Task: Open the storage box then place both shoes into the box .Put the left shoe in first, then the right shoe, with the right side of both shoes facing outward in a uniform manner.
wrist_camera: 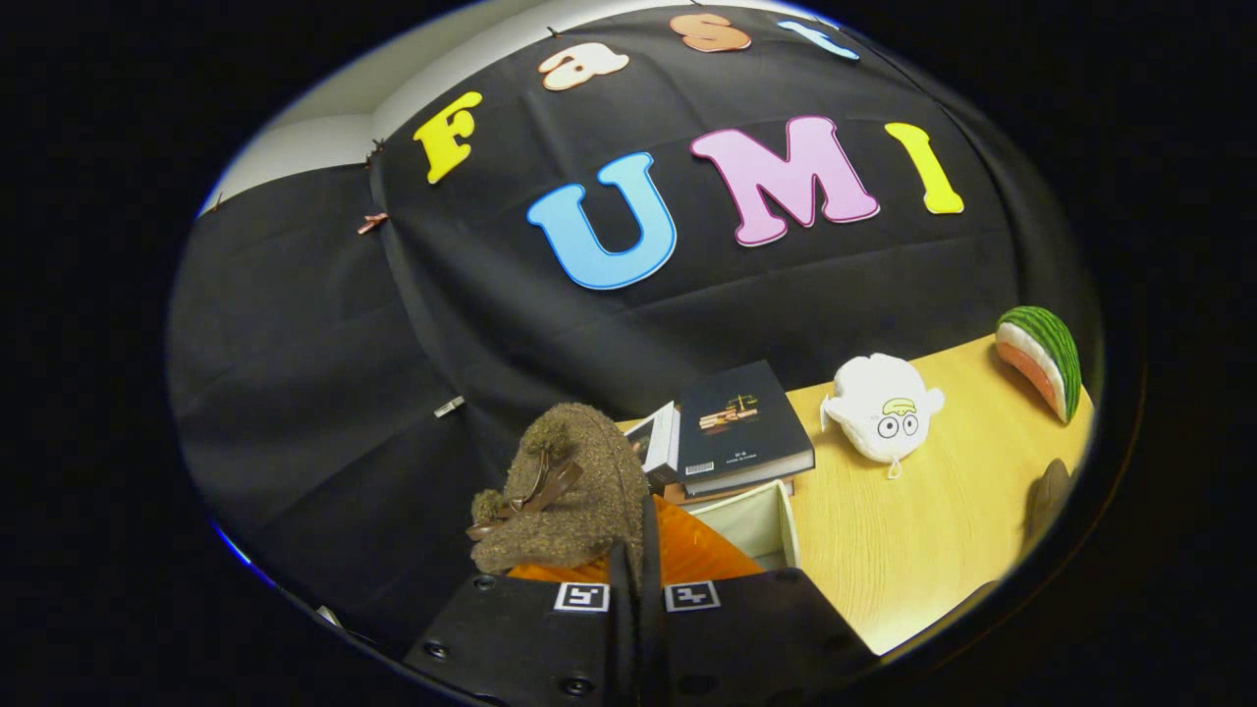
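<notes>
My gripper (628, 589) is shut on a brown fuzzy shoe (574, 486) with a brown bow on top. Both fingers pinch a thin dark edge of the shoe, which rises just ahead of them, lifted off the table. Right under and behind the shoe is the orange storage box (702, 555); its pale inner wall (761, 520) shows on the side nearer the books. A dark brown shape (1051, 491) lies far off to the right on the table; I cannot tell whether it is the other shoe.
A stack of dark books (737, 427) lies just beyond the box on the light wooden table (913, 550). A white plush toy (884, 407) sits further right, and a watermelon-slice toy (1043, 358) beyond it.
</notes>
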The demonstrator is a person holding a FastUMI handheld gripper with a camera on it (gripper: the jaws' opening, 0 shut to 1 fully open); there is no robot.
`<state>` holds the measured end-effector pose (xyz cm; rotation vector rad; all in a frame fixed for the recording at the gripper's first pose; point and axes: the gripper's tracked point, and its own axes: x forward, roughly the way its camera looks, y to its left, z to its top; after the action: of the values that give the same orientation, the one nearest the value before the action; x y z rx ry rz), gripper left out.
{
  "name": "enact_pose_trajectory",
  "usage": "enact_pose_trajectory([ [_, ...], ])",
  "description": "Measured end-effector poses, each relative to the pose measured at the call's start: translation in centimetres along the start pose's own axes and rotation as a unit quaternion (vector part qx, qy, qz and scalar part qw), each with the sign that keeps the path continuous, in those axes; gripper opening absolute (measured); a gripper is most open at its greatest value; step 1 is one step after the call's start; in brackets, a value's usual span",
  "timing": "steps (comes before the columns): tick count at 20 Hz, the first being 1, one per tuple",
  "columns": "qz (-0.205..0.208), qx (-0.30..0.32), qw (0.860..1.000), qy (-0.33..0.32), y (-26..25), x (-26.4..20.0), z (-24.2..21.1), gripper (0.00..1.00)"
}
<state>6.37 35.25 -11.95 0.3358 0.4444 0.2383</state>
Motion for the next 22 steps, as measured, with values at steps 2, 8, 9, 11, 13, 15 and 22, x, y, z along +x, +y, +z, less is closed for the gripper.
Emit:
enact_pose_trajectory([
  [2,-0.028,0.04,0.999,0.015,-0.7,0.9,-1.5,0.06],
  [8,-0.073,0.056,0.995,0.026,-2.3,2.2,-4.6,0.06],
  [9,-0.079,0.062,0.994,0.037,-2.4,2.2,-5.5,0.06],
  [11,-0.082,0.063,0.993,0.05,-2.3,2.6,-6.6,0.06],
  [13,-0.083,0.053,0.993,0.061,-2.0,2.8,-7.4,0.06],
  [15,-0.085,0.049,0.993,0.073,-1.8,3.0,-8.3,0.06],
  [22,-0.092,-0.023,0.988,0.119,-1.5,2.5,-9.9,0.73],
])
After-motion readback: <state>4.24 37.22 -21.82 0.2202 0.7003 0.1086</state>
